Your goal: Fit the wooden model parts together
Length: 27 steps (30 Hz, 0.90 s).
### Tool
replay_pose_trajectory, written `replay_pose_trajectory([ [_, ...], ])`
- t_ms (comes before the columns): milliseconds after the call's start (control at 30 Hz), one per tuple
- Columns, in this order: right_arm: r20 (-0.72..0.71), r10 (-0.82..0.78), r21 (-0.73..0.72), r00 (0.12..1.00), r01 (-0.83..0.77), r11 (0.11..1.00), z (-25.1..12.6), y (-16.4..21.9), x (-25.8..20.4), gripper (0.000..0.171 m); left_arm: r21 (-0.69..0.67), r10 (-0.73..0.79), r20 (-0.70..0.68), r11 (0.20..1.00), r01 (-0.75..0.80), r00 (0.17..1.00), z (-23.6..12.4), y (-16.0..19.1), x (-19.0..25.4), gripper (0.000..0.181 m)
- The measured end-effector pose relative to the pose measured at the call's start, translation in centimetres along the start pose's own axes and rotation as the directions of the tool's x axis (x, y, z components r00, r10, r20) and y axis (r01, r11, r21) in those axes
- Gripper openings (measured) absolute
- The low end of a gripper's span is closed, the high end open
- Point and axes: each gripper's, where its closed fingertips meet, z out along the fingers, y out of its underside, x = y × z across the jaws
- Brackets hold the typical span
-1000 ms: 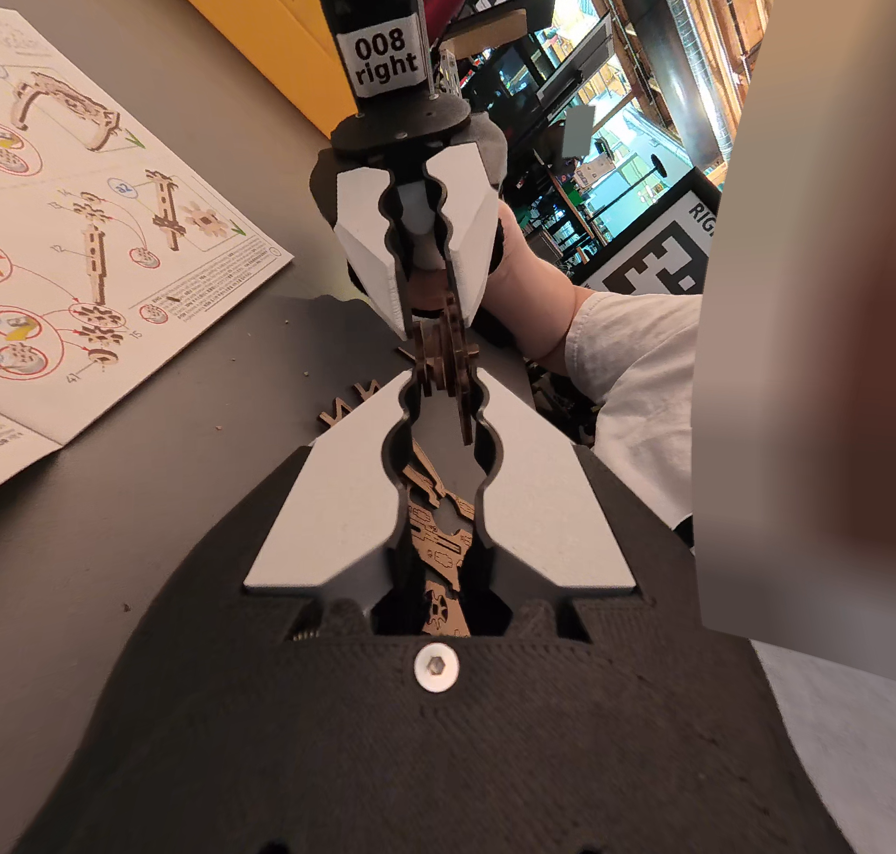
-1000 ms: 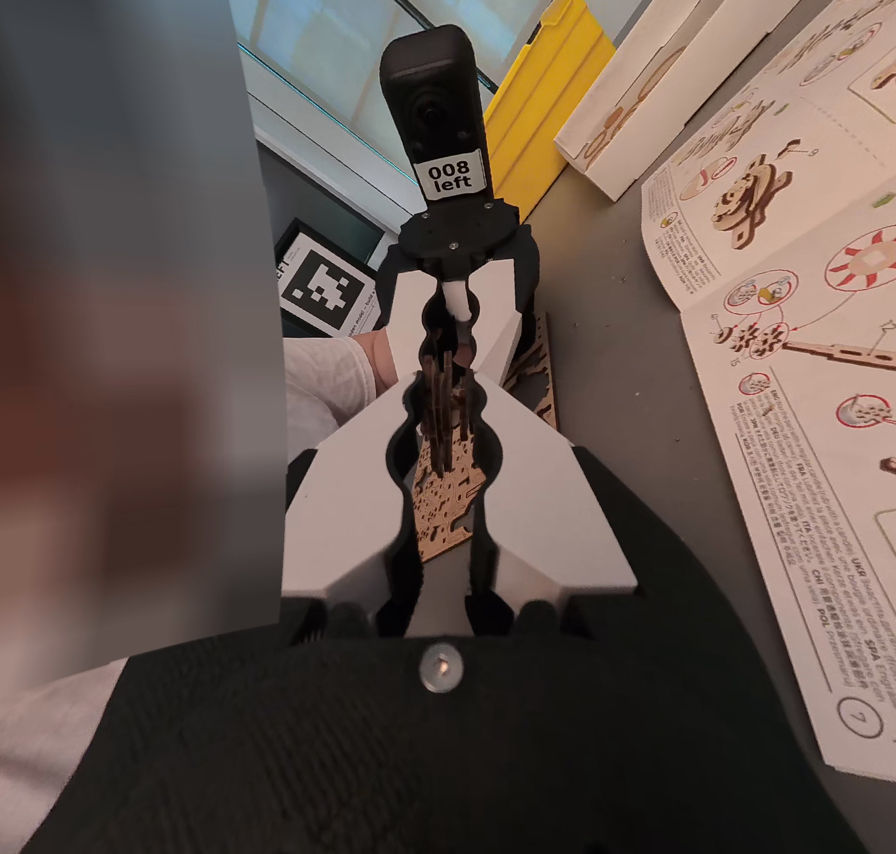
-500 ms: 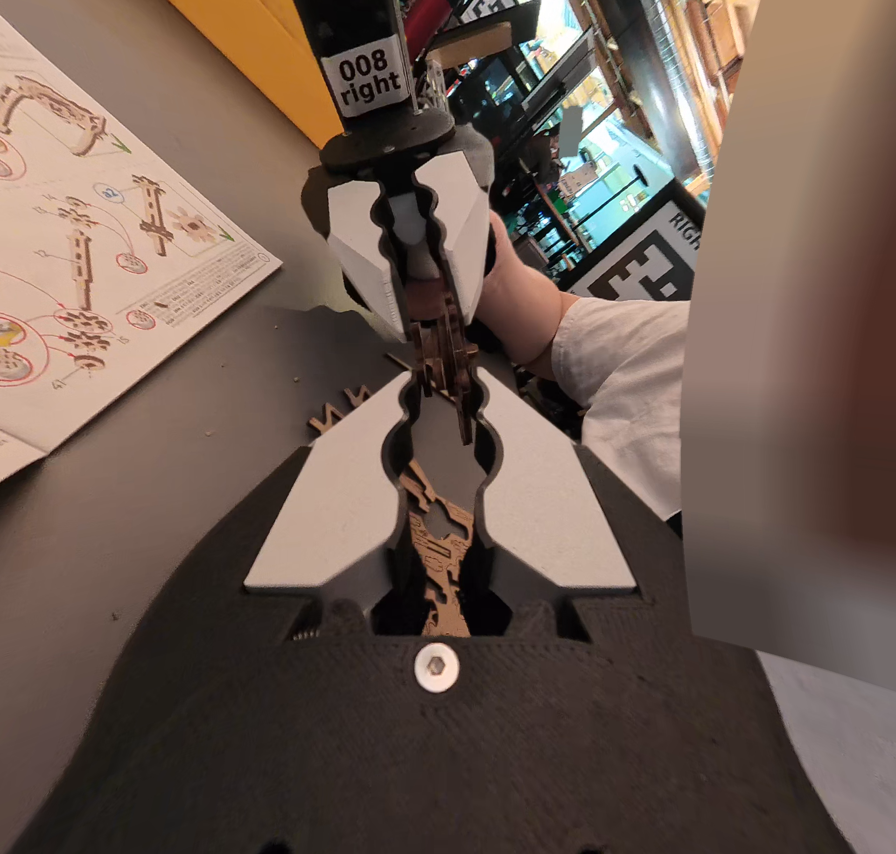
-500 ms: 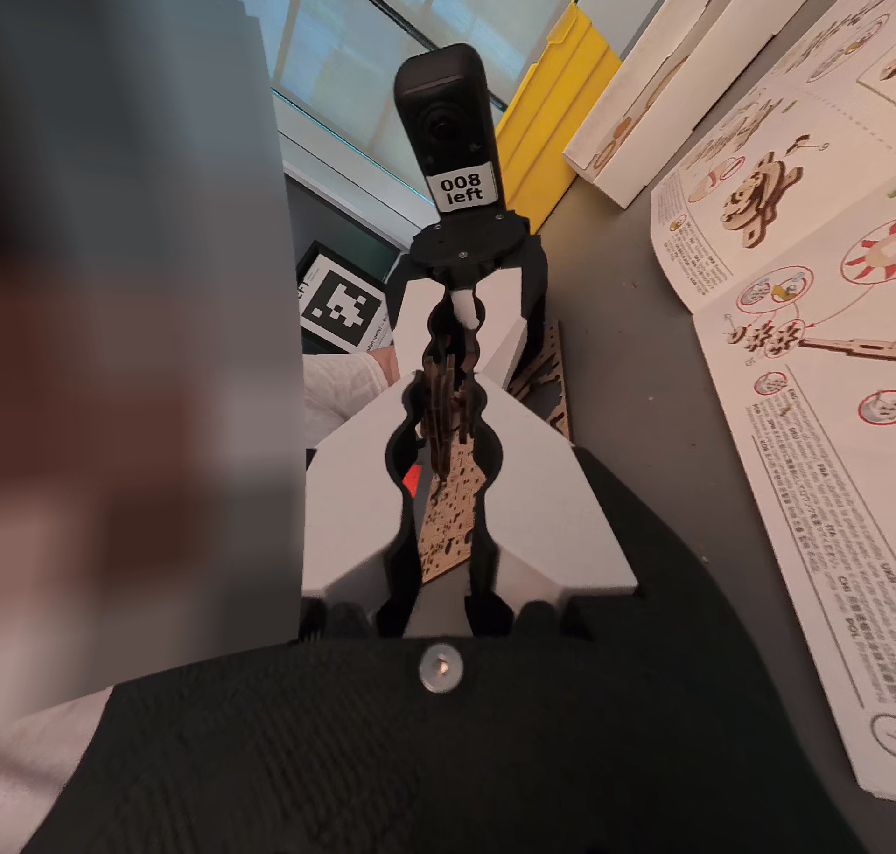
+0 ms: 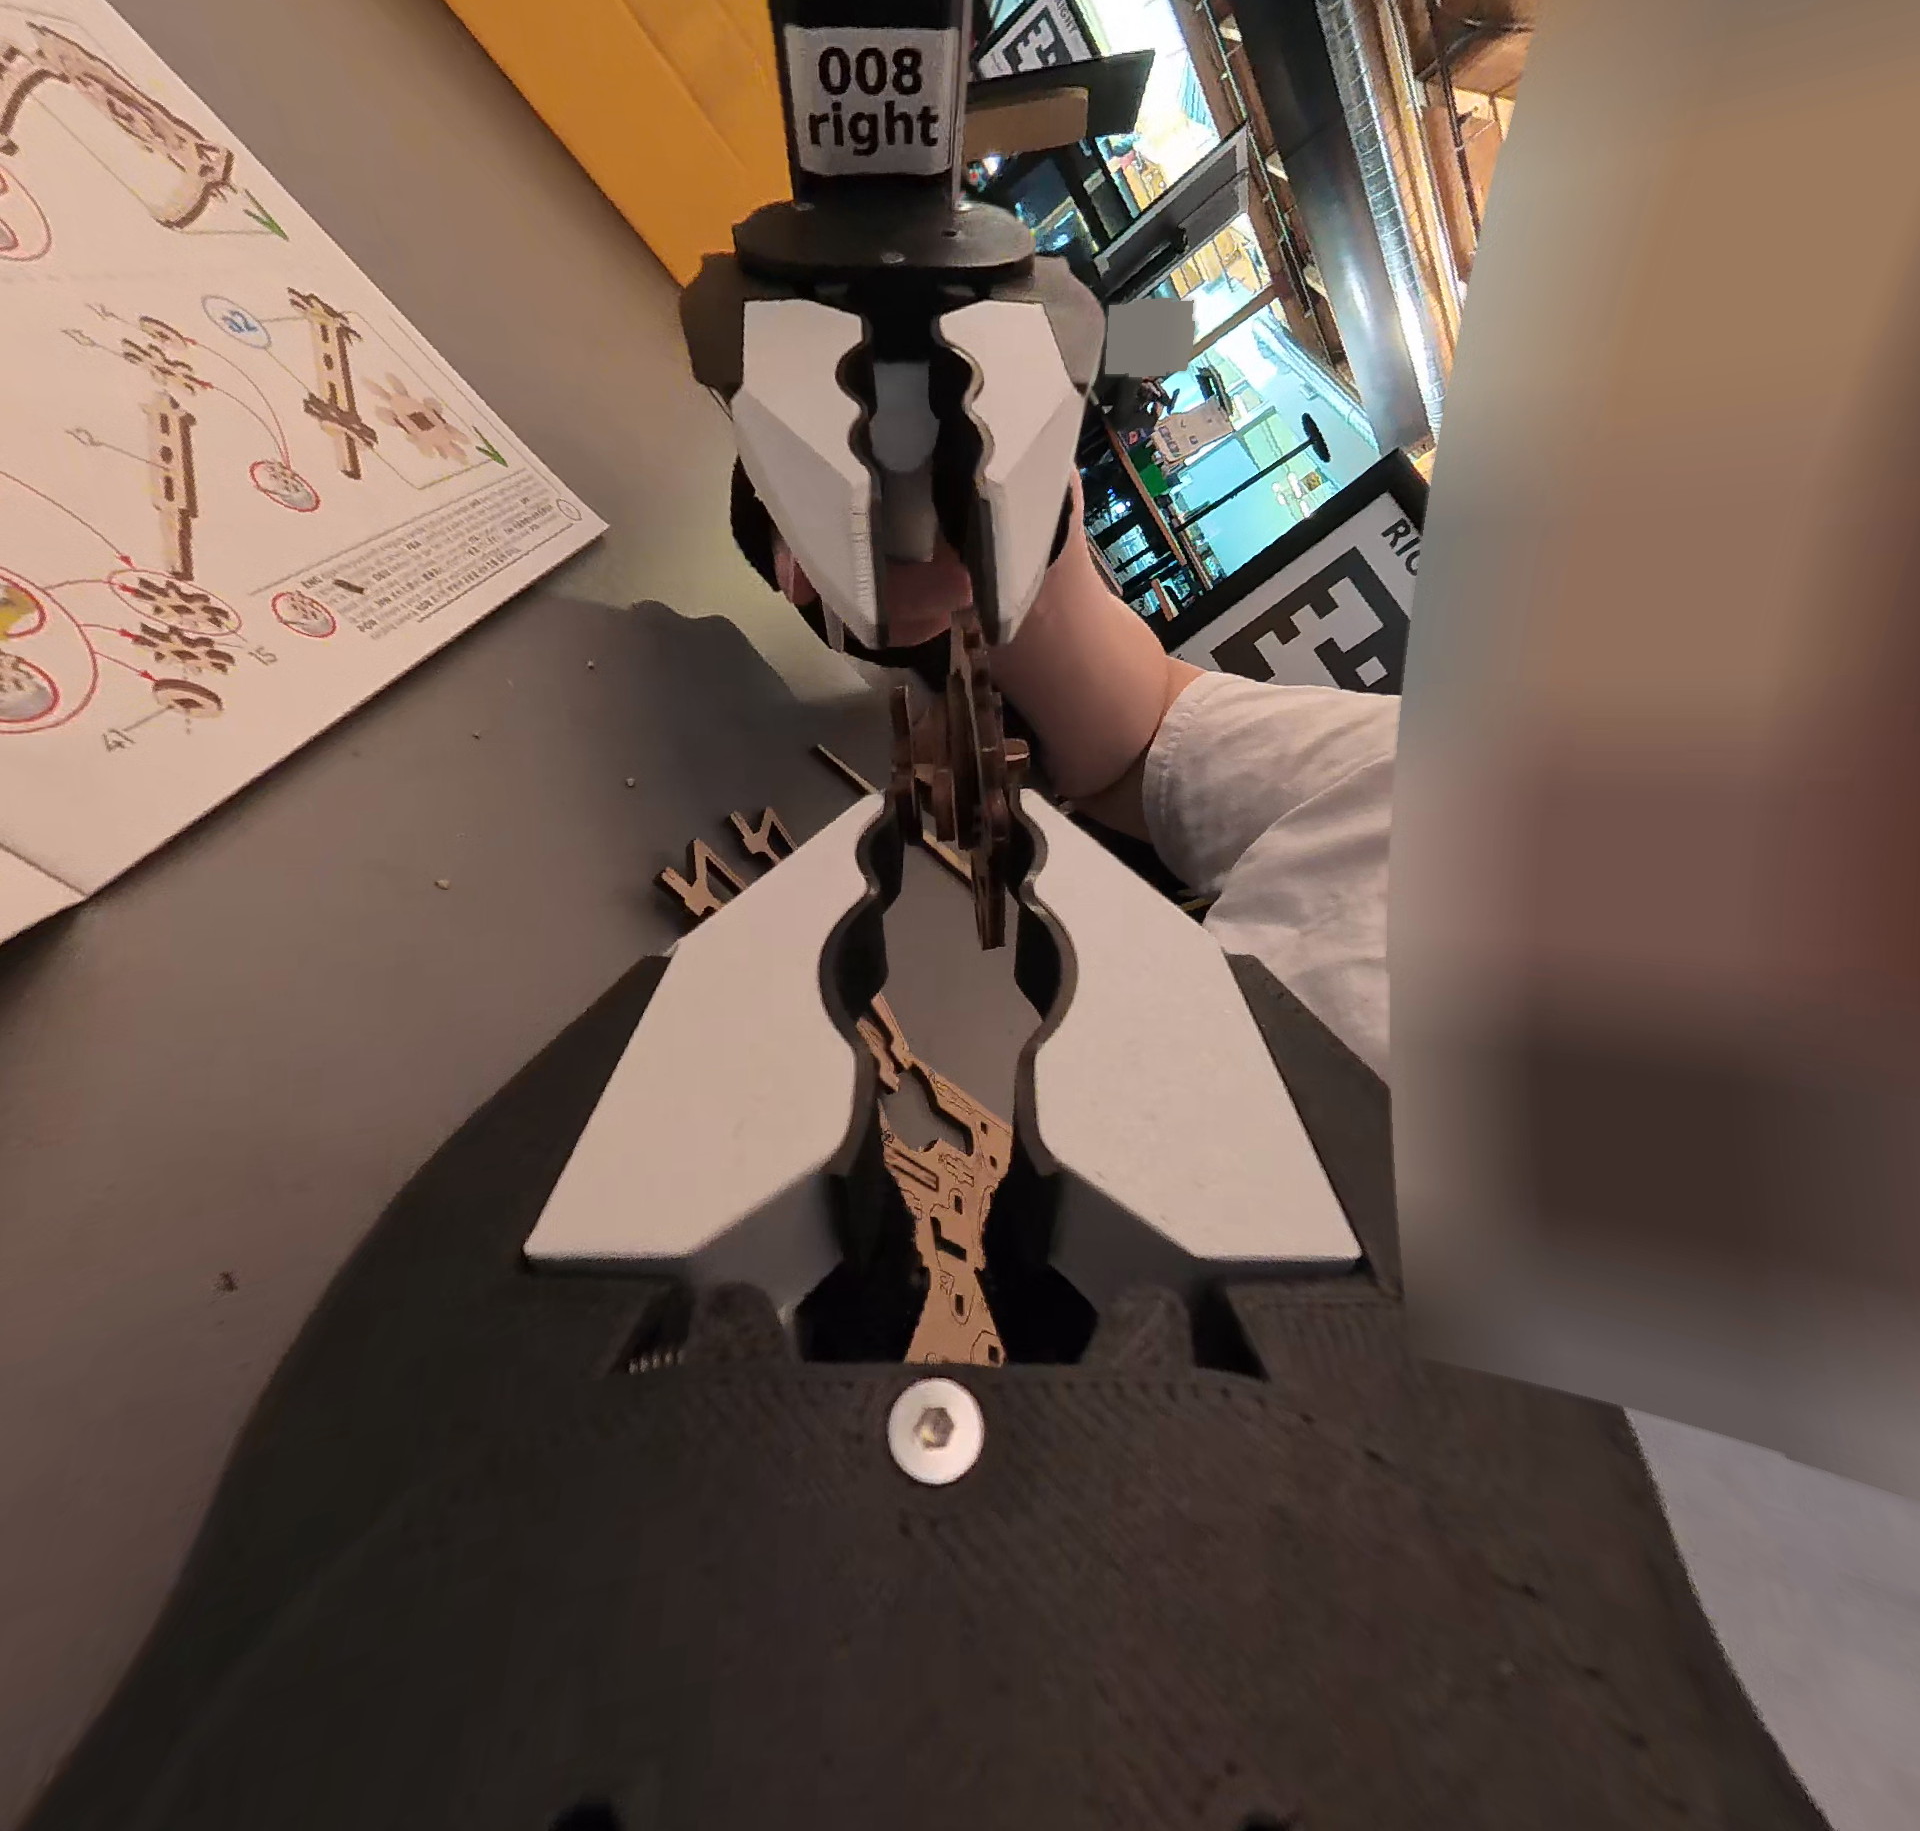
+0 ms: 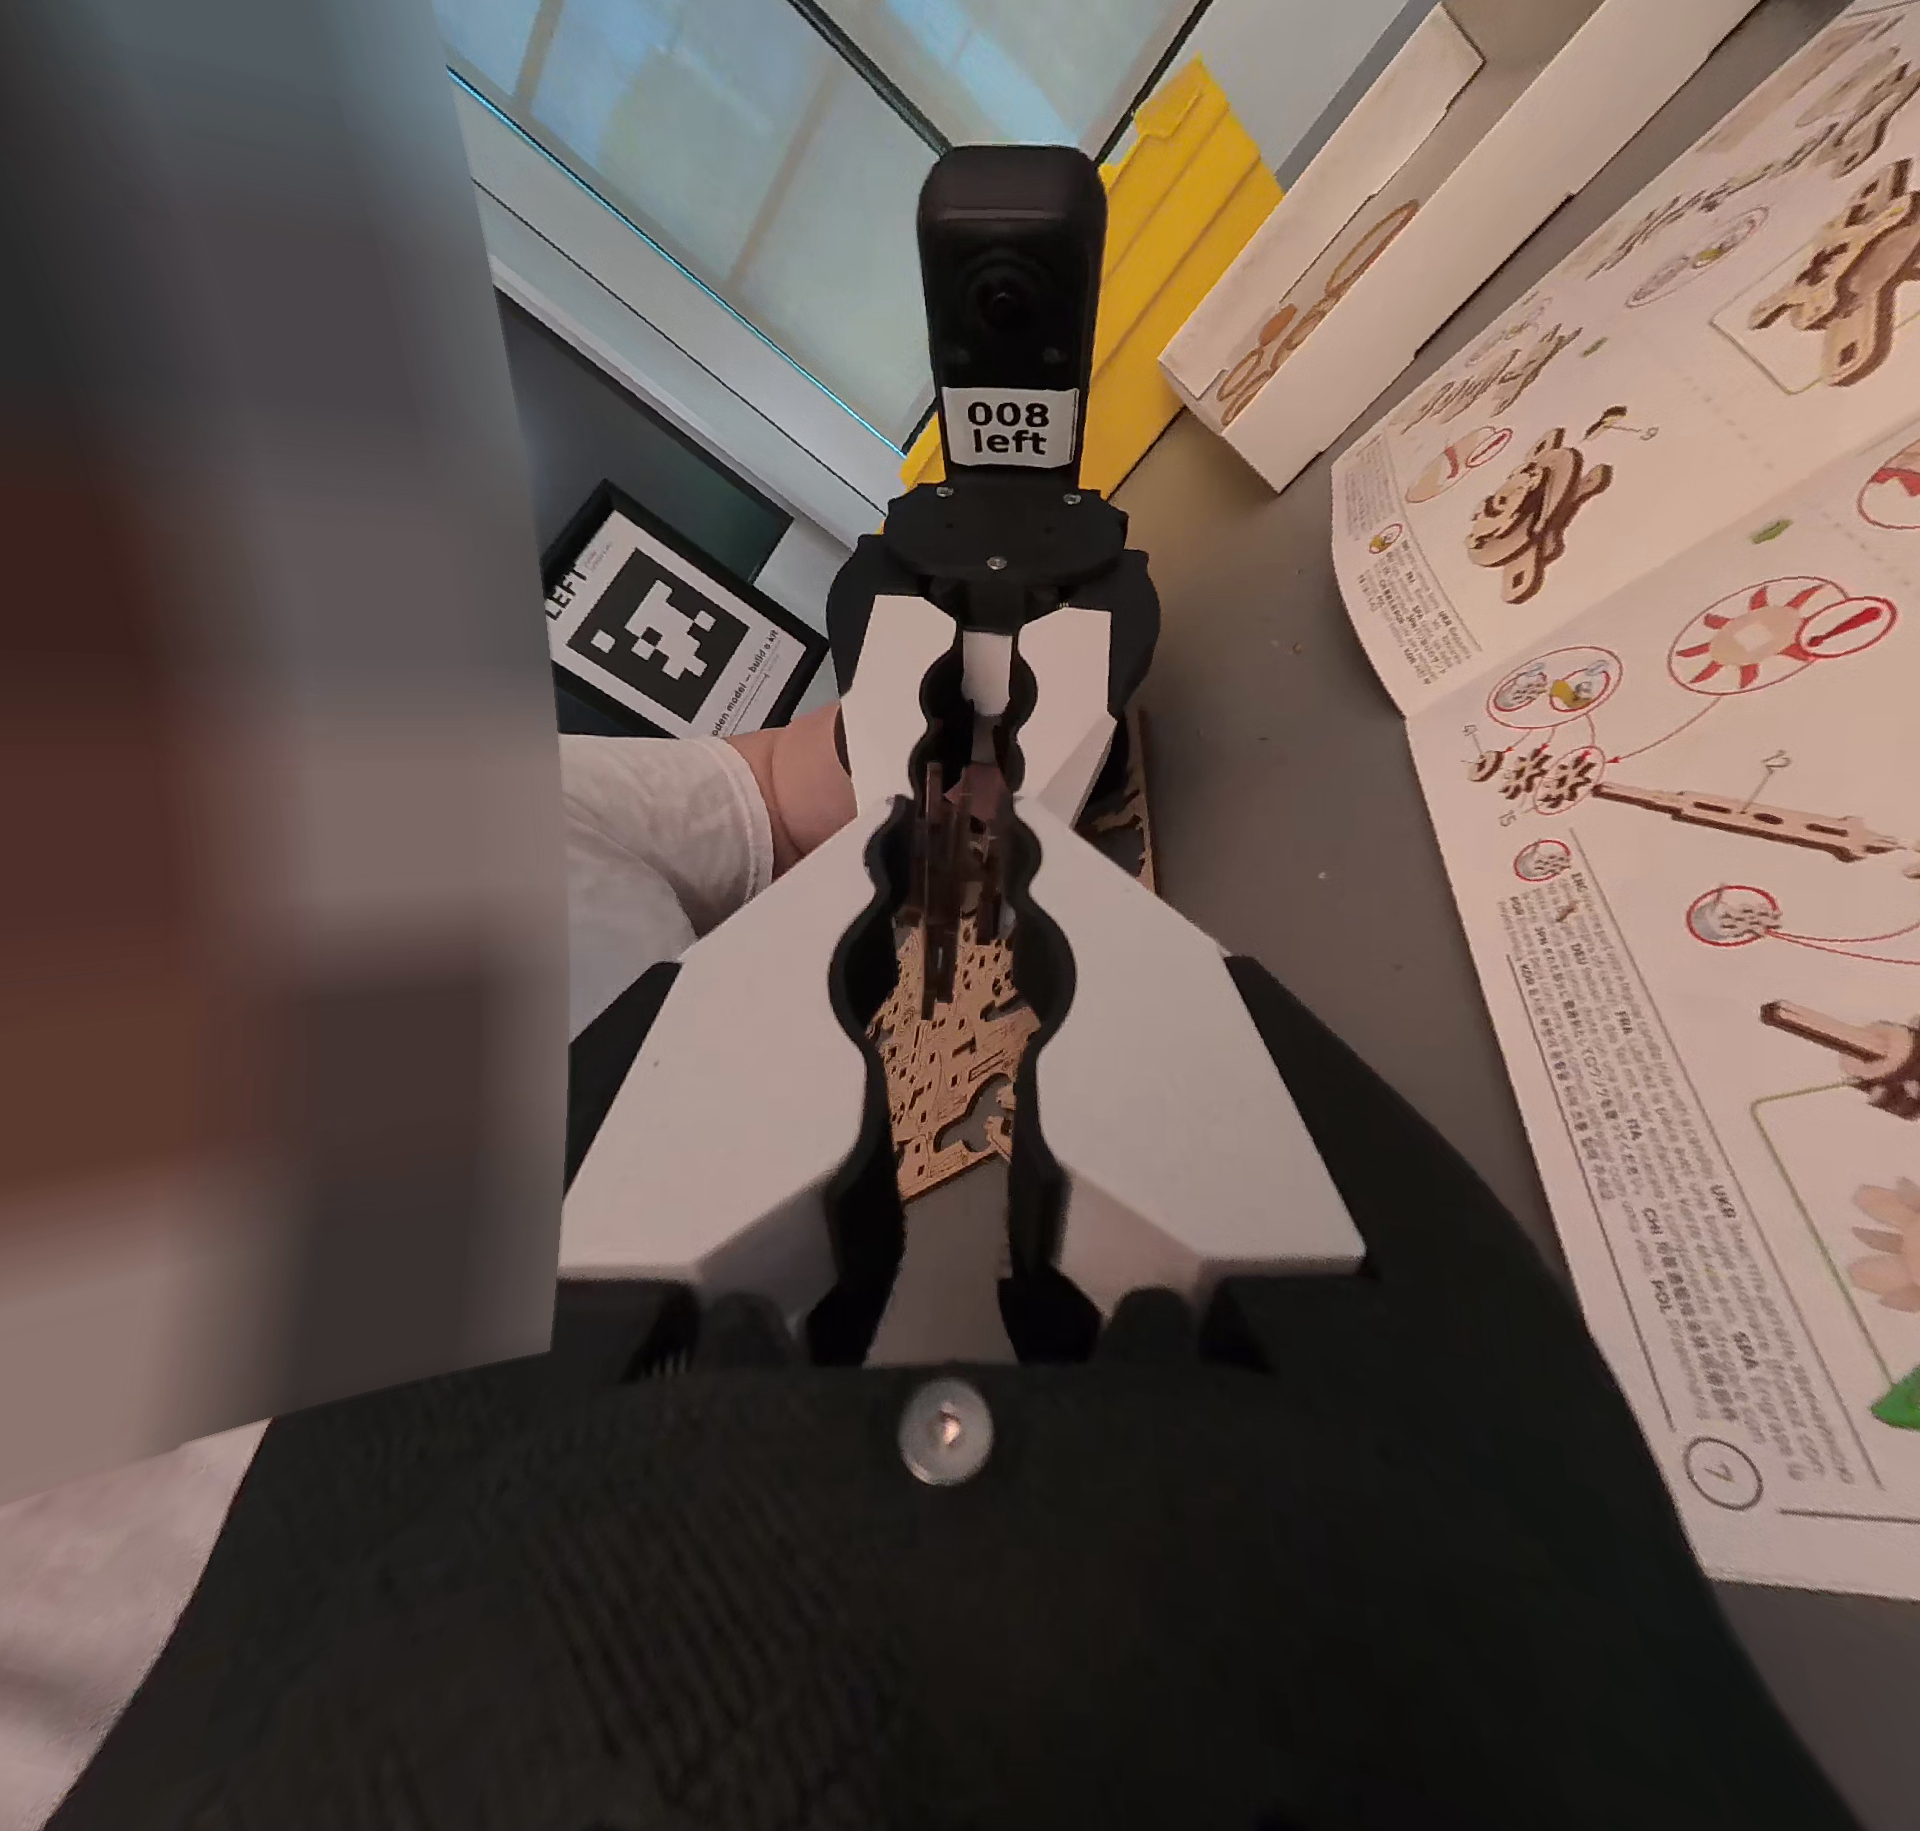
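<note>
A small dark wooden gear assembly (image 5: pixel 951 753) is held in the air between my two grippers, which face each other tip to tip. My left gripper (image 5: pixel 951 807) is shut on its near end. My right gripper (image 5: pixel 932 630) comes from the far side and is shut on the top of a gear disc. In the right wrist view, my right gripper (image 6: pixel 956 813) clamps the stacked wooden discs (image 6: pixel 948 851), and the left gripper (image 6: pixel 971 742) is just beyond them. How the parts join is hidden by the fingers.
A laser-cut wooden sheet (image 6: pixel 951 1085) lies on the grey table under the grippers, with loose zigzag offcuts (image 5: pixel 717 862) nearby. An instruction sheet (image 5: pixel 208 493) lies to one side. A white box (image 6: pixel 1382 223) and a yellow bin (image 6: pixel 1174 254) stand behind. A white sleeve (image 5: pixel 1278 825) is close. My left and right fingertips are right by each other.
The right gripper has drawn back a little from the left one, so more of the wooden assembly shows between the tips. Both stay shut.
</note>
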Motion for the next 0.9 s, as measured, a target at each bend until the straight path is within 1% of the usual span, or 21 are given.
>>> replay_pose_trajectory([
  [100,0.022,0.005,-0.002,1.0,-0.005,1.0,0.13,0.09,-0.32,0.001,-0.003,-0.004,0.005,1.0,0.004,1.0,0.03,0.08,-0.12,0.017],
  [267,0.007,-0.001,0.028,1.0,0.001,1.0,0.18,-0.23,-0.39,0.0,0.011,0.004,0.016,1.0,-0.004,1.0,-0.05,-0.19,-0.23,0.017],
  [500,-0.019,0.019,0.055,1.0,-0.018,0.998,0.28,-0.36,-0.04,0.0,0.003,0.054,0.07,0.999,-0.054,0.996,0.02,-0.22,-0.65,0.017],
  [633,-0.018,0.012,0.068,1.0,-0.01,0.998,0.25,-0.56,-0.12,0.001,0.019,0.04,0.056,0.999,-0.041,0.998,0.02,-0.42,-0.51,0.017],
  [733,0.021,0.021,0.072,1.0,-0.022,0.997,0.16,-0.64,-0.63,0.0,0.02,0.076,0.045,0.997,-0.077,0.996,0.08,-0.56,0.05,0.017],
  [900,0.016,-0.003,0.072,1.0,0.002,0.997,0.2,-0.68,-0.72,0.001,0.021,0.084,0.043,0.996,-0.085,0.996,0.02,-0.6,0.21,0.017],
])
